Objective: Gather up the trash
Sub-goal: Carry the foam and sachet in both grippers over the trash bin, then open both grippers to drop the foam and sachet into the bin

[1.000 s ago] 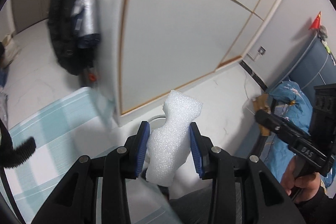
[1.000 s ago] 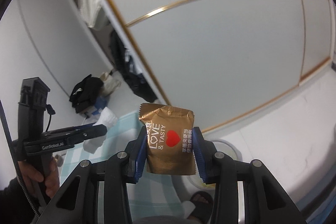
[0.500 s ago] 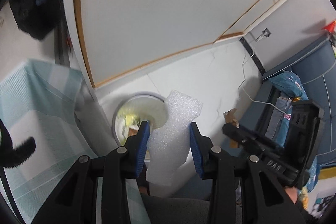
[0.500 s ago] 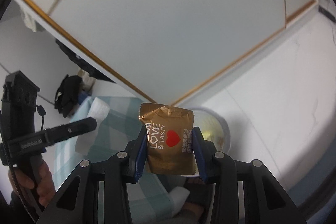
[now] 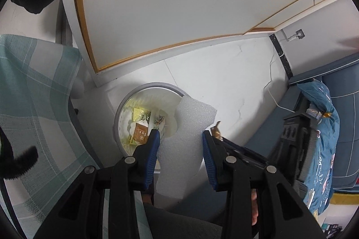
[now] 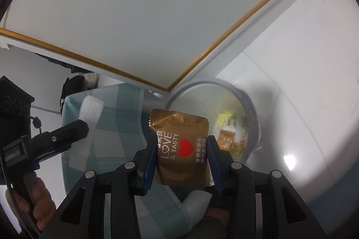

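My left gripper (image 5: pixel 180 138) is shut on a white foam piece (image 5: pixel 186 138) and holds it above and just right of a round grey trash bin (image 5: pixel 134 93) with wrappers inside. My right gripper (image 6: pixel 181 144) is shut on a gold snack wrapper (image 6: pixel 181 149) printed "LOVE & TASTY", held just left of the same bin (image 6: pixel 249 104). The left gripper and its foam piece (image 6: pixel 89 124) also show at the left of the right wrist view. The right gripper (image 5: pixel 237 149) shows behind the left one in the left wrist view.
A table with a teal checked cloth (image 5: pixel 33 104) stands left of the bin. A white wardrobe with gold trim (image 5: pixel 179 14) rises behind it. White tiled floor (image 5: pixel 224 86) surrounds the bin. A blue cabinet with a blue bag (image 5: pixel 323 127) is at the right.
Both grippers have tilted down and moved toward the bin, which now sits closer and larger in both views. Each still holds its item.
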{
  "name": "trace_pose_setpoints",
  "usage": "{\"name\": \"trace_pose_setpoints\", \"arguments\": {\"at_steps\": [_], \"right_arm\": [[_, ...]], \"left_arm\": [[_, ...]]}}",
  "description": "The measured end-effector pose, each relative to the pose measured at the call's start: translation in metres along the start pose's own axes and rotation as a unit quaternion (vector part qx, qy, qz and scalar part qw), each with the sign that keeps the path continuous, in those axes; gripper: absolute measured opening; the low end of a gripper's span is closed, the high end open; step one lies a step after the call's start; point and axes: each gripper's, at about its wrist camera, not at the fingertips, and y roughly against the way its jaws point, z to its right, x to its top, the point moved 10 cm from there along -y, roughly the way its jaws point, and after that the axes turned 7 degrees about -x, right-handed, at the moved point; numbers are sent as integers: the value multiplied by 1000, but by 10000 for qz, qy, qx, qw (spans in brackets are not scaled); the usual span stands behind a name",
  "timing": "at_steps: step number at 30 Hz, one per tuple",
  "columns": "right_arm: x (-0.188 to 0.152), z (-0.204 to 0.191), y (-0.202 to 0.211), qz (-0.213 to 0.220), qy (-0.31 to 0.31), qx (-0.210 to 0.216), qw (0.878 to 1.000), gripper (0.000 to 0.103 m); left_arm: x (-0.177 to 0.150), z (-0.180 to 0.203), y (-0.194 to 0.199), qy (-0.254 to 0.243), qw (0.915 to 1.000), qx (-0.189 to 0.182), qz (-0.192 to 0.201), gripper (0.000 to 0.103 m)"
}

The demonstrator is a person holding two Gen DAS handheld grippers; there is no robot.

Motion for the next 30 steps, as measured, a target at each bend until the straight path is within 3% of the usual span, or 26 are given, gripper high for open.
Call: {"name": "trace_pose_setpoints", "arguments": {"at_steps": [3, 5, 9, 22, 30], "right_arm": [[-1, 5, -9, -65, -58, -2, 10000, 46], [0, 5, -14, -87, -99, -10, 9999, 57], [2, 13, -14, -108, -140, -39, 9998, 68], [1, 37, 29, 307, -235, -243, 9990, 74], [3, 35, 55, 569, -247, -337, 9975, 77]], "left_arm": [[0, -3, 0, 68, 10000, 10, -13, 33], [1, -6, -1, 92, 9999, 32, -37, 33], [1, -8, -5, 165, 9998, 46, -85, 33], [-8, -6, -20, 327, 9988, -48, -373, 33], [-12, -7, -30, 251, 9979, 158, -580, 33]]}}
